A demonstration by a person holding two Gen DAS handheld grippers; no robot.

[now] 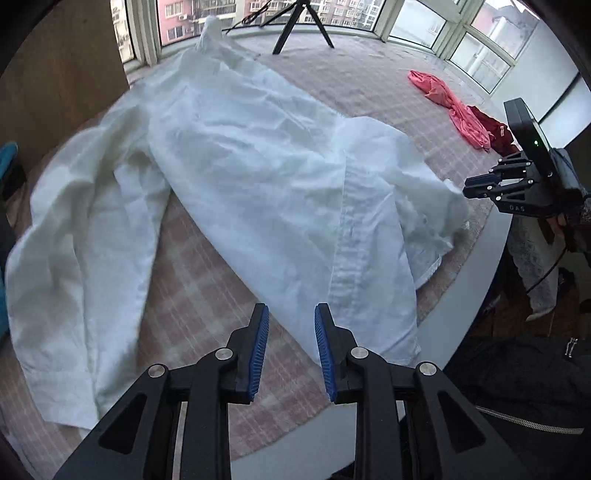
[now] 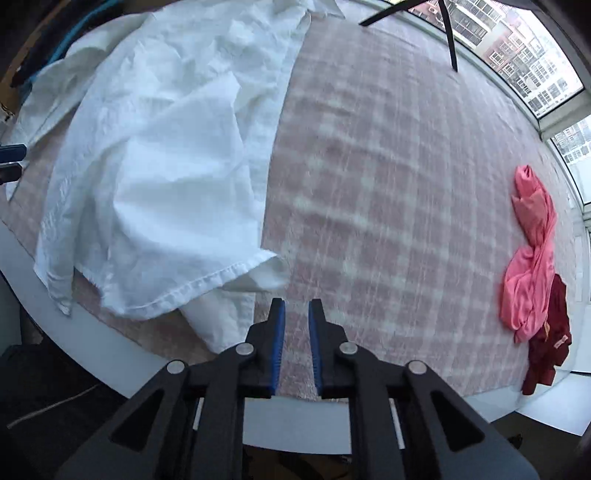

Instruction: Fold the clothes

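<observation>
Wrinkled white shirt (image 1: 236, 177) spread across pink plaid cloth (image 2: 388, 184), both hand-held grippers (image 1: 291, 314) (image 2: 296, 306) parted, empty.

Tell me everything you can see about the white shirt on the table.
The white shirt is thin, wrinkled woven cloth with long sleeves and a stitched front placket. It lies spread, unfolded and rumpled on the pink checked tablecloth, collar toward the window, hem near the table edge. Neither open gripper, left or right, holds it.

light: you get soft daylight from the windows (image 1: 424, 22) | glare: panes blown out | shadows: faint | blur: right-wrist tablecloth (image 2: 388, 184) smeared | edges: fisheye bending, dark corners
</observation>
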